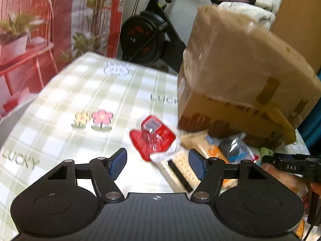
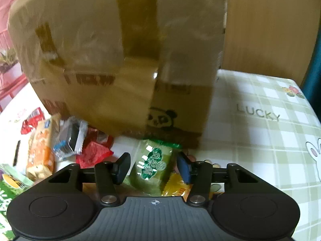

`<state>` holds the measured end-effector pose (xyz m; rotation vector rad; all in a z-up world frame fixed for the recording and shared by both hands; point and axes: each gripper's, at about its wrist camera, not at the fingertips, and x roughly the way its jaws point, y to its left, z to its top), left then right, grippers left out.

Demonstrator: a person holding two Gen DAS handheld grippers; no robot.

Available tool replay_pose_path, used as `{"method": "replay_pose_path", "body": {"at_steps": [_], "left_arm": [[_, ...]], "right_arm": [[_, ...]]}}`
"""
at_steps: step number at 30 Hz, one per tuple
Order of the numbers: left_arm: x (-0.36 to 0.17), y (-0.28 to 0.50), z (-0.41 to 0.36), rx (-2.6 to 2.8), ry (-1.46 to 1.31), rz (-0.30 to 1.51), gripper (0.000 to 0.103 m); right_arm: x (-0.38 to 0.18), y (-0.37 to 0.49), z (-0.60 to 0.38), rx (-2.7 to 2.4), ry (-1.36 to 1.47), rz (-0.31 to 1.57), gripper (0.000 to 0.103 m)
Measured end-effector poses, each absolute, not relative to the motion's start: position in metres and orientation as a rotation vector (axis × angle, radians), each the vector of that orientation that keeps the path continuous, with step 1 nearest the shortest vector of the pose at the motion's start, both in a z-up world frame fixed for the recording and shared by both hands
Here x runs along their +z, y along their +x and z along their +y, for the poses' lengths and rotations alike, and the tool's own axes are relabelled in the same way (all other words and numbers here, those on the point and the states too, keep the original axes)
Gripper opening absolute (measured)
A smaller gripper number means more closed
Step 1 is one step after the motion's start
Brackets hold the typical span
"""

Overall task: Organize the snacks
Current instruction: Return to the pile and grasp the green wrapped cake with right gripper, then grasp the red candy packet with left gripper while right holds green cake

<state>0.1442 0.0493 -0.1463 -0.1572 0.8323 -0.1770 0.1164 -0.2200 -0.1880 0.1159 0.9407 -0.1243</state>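
Checked tablecloth [image 2: 260, 104]; right claw [image 2: 153, 164] half-open around green packet [image 2: 154, 160]; left claw [image 1: 157, 165] wide.

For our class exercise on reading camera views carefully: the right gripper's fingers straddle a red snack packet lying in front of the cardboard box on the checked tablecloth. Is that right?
Not quite. The packet between the right gripper's fingers is green, not red; the red packet lies off to the left. The right wrist view shows this. The rest stands: it lies in front of the cardboard box on the checked tablecloth.
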Motion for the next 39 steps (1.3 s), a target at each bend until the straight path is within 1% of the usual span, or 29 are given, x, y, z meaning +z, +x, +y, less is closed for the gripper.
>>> {"method": "replay_pose_path", "body": {"at_steps": [1,2,4,6,12,17,21,23,25,26,32,36,39], "left_arm": [[-0.15,0.144,0.049,-0.178,-0.162,0.844,0.067],[-0.153,0.144,0.049,-0.18,-0.167,0.856,0.067],[-0.16,0.143,0.047,-0.183,-0.176,0.875,0.067],[-0.167,0.142,0.045,-0.187,-0.19,0.895,0.067],[-0.178,0.142,0.033,-0.196,-0.216,0.917,0.067],[-0.177,0.14,0.028,-0.211,-0.202,0.914,0.067],[-0.178,0.144,0.03,-0.203,-0.199,0.915,0.067],[-0.177,0.147,0.033,-0.199,-0.193,0.914,0.067],[-0.176,0.151,0.039,-0.188,-0.194,0.913,0.067],[-0.175,0.154,0.043,-0.18,-0.2,0.911,0.067],[-0.168,0.187,0.056,-0.131,-0.24,0.899,0.067],[-0.171,0.213,0.046,-0.146,-0.135,0.85,0.067],[-0.177,0.234,0.045,-0.174,-0.129,0.847,0.067]], "right_arm": [[-0.189,0.117,-0.219,-0.13,0.122,0.941,0.046],[-0.19,0.117,-0.219,-0.139,0.128,0.944,0.042],[-0.191,0.116,-0.218,-0.143,0.131,0.942,0.041],[-0.191,0.114,-0.215,-0.125,0.12,0.942,0.038],[-0.191,0.105,-0.209,-0.061,0.119,0.942,0.035],[-0.191,0.1,-0.205,-0.034,0.117,0.942,0.036],[-0.193,0.105,-0.206,-0.048,0.107,0.95,0.042],[-0.195,0.107,-0.206,-0.048,0.105,0.949,0.042],[-0.194,0.108,-0.205,-0.046,0.099,0.95,0.04],[-0.194,0.108,-0.205,-0.042,0.097,0.949,0.036],[-0.193,0.106,-0.21,-0.054,0.133,0.932,0.033],[-0.19,0.101,-0.216,-0.063,0.148,0.923,0.033],[-0.189,0.099,-0.22,-0.069,0.155,0.922,0.033]]}}
